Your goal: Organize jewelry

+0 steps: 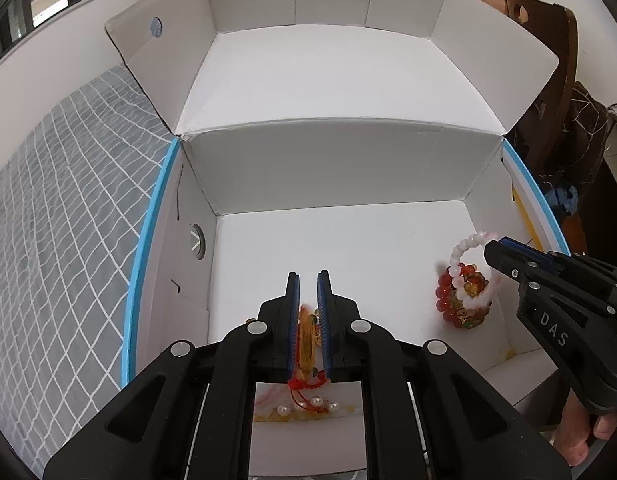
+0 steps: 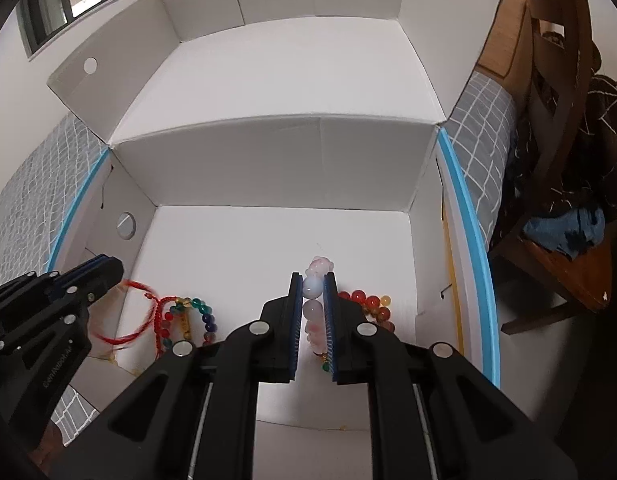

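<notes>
Right claw (image 2: 313,292) "DAS" pinching pink bead bracelet (image 2: 313,289), left claw (image 1: 308,312) pinching red cord bracelet (image 2: 126,312).

Inside the cardboard box (image 2: 268,160), my bead bracelets (image 2: 372,306) lay right of the cord bracelet (image 2: 128,312); a chair (image 2: 556,160) stood right of it.

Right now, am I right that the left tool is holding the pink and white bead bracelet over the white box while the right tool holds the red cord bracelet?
Not quite, the tools are swapped. The right tool grips the pink and white bead bracelet, as the right wrist view shows, and the left tool holds the red cord bracelet, both over the white box.
</notes>
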A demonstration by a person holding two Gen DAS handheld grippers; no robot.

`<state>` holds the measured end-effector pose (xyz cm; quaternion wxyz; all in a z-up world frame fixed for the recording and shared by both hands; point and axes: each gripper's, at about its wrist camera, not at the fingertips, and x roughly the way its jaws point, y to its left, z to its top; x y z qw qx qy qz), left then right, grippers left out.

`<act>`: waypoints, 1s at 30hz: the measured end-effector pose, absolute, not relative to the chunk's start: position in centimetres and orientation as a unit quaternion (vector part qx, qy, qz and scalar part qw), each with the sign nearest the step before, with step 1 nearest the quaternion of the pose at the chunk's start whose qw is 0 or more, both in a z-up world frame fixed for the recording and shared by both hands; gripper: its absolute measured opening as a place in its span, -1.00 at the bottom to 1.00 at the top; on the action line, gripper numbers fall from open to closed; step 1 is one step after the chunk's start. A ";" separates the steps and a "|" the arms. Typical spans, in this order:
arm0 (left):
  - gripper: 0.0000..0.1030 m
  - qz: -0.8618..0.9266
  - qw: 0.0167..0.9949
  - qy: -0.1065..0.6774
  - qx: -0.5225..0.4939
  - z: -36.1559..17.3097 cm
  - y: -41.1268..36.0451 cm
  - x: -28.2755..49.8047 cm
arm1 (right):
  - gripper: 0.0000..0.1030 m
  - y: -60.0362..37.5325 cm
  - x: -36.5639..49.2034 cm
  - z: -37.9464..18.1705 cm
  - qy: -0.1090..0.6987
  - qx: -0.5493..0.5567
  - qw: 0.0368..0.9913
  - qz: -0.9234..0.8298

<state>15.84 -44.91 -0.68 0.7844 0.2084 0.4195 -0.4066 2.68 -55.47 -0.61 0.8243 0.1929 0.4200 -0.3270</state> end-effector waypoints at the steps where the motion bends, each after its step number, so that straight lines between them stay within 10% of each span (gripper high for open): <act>1: -0.74 -0.404 0.786 0.418 0.210 -0.5 -44.7 15.7 | -0.76 -55.2 2.5 -0.4 0.416 0.189 0.826 -0.329; 8: 0.10 -0.398 0.807 0.402 0.168 2.1 -41.7 14.9 | 0.38 -52.7 0.5 2.2 0.369 0.159 0.845 -0.353; 13: 0.47 -0.391 0.823 0.384 0.151 3.5 -38.4 13.6 | 0.77 -50.4 -1.5 3.3 0.342 0.155 0.854 -0.360; 30: 0.86 -0.384 0.837 0.364 0.142 2.5 -31.1 9.8 | 0.85 -44.2 -6.6 1.4 0.339 0.153 0.850 -0.373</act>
